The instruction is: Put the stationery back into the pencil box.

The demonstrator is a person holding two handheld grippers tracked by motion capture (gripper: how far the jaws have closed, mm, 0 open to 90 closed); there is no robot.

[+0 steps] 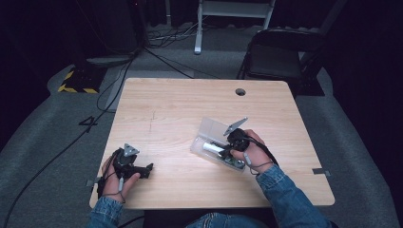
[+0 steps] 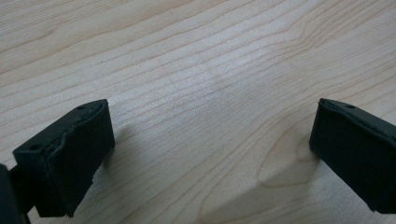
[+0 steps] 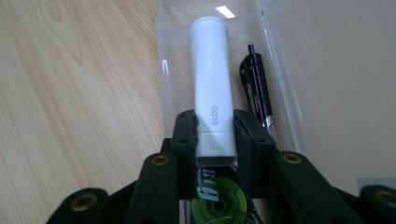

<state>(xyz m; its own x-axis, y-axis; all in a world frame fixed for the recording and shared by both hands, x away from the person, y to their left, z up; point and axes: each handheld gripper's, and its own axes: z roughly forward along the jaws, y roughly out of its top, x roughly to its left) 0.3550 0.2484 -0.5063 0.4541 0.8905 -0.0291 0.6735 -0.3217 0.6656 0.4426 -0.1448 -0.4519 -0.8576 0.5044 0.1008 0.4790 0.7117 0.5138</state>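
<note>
Pale wood desk, dark room behind, folding chair beyond far edge. Right tool clamped on white glue stick, lying lengthwise in clear plastic box right of desk centre. Black pen just beside stick. Left tool rested near front-left edge, jaws wide apart, holding nothing.

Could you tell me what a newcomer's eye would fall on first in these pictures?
Most likely the white glue stick marked GLOO, clamped between the right gripper's jaws over a clear plastic box on the right half of the wooden table. A dark pen lies in the box beside it. At the table's near left, the left gripper rests with jaws wide apart over bare wood.
</note>
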